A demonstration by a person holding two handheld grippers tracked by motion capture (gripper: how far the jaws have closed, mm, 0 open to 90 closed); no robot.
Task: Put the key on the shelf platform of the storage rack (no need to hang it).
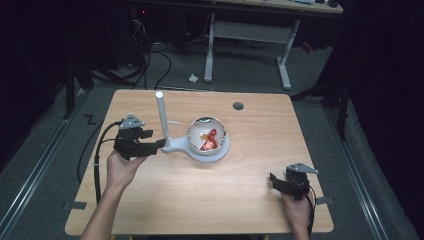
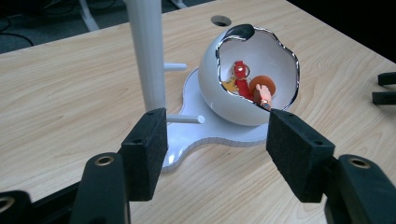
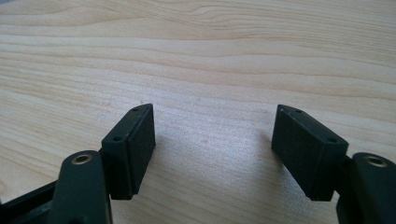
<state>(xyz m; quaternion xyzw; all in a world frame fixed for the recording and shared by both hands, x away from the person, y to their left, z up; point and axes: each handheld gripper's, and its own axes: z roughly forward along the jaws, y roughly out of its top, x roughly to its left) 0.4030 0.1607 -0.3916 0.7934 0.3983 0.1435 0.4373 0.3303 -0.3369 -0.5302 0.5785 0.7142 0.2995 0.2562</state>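
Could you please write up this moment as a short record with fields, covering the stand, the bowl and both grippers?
surface: wooden table
stand: white base with an upright post and short side pegs
bowl: white egg-shaped shell, open side up, sitting on the base
contents: small red and orange figures inside the shell
left gripper: at the base's left end, jaws apart, the narrow end of the base between them, pads not seen pressing
right gripper: over bare table near the front right, jaws open, nothing between them

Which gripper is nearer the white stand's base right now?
Left. The left gripper sits right at the white stand's base edge; the right gripper rests far off at the table's near right corner.
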